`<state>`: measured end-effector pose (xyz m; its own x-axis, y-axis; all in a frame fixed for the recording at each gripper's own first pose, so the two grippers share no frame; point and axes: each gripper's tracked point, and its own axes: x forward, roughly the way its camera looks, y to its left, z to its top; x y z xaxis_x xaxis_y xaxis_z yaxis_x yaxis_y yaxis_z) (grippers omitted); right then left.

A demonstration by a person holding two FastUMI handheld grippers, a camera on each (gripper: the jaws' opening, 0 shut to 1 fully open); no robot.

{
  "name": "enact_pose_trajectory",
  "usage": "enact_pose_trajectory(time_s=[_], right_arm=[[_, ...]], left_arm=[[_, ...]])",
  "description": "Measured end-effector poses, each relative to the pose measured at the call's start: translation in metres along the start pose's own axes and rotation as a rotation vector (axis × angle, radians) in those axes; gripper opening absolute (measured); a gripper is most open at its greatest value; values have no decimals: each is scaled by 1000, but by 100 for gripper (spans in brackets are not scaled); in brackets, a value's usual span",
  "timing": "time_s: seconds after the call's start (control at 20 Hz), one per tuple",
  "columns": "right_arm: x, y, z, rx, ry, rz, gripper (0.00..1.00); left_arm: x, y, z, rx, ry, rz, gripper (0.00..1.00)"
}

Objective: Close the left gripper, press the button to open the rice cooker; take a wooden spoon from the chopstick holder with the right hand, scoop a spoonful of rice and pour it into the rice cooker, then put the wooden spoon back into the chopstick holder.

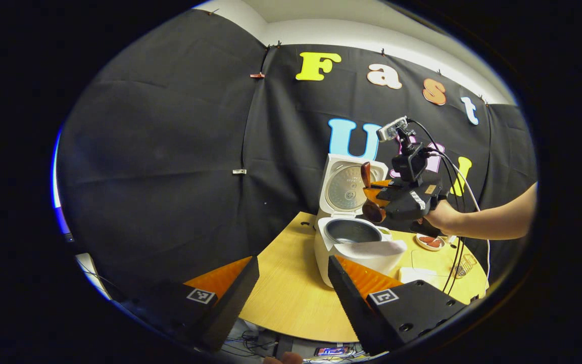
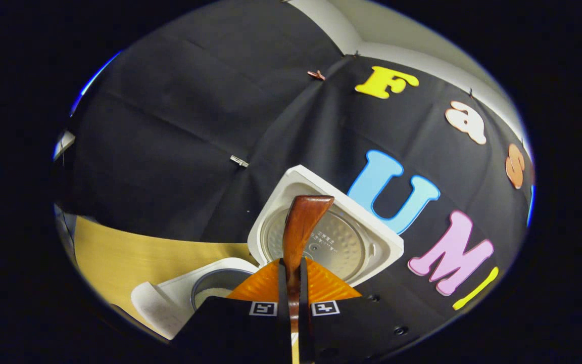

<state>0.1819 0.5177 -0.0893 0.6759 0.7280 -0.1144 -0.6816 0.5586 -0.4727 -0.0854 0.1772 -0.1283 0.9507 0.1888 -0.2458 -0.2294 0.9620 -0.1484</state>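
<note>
In the left gripper view, the left gripper [image 1: 293, 283] is nearest, low at the bottom, and its jaws are wide apart with nothing between them. Past them is the round wooden tabletop [image 1: 286, 283]. The white rice cooker [image 1: 356, 253] sits on it, a bit to the right, with its lid [image 1: 346, 187] standing straight up and the grey pot open. Just above the pot hangs the right gripper [image 1: 379, 197], held by a hand [image 1: 440, 217] coming in from the right. Its jaws are clenched on the wooden spoon [image 1: 372, 202], with the bowl end hanging down over the pot. Far right on the tabletop are a small plate [image 1: 430, 242] and a wire holder [image 1: 465, 265].

In the right gripper view, the spoon handle [image 2: 301, 227] sticks up out of the squeezed jaws, in front of the open lid
</note>
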Motion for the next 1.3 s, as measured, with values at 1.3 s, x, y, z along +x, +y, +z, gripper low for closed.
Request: enact_pose_trajectory(time_s=[1.3], right_arm=[[-290,-266,-87,975,-129,-438,10]], left_arm=[[-11,-81,37,84,-80,-38,95]])
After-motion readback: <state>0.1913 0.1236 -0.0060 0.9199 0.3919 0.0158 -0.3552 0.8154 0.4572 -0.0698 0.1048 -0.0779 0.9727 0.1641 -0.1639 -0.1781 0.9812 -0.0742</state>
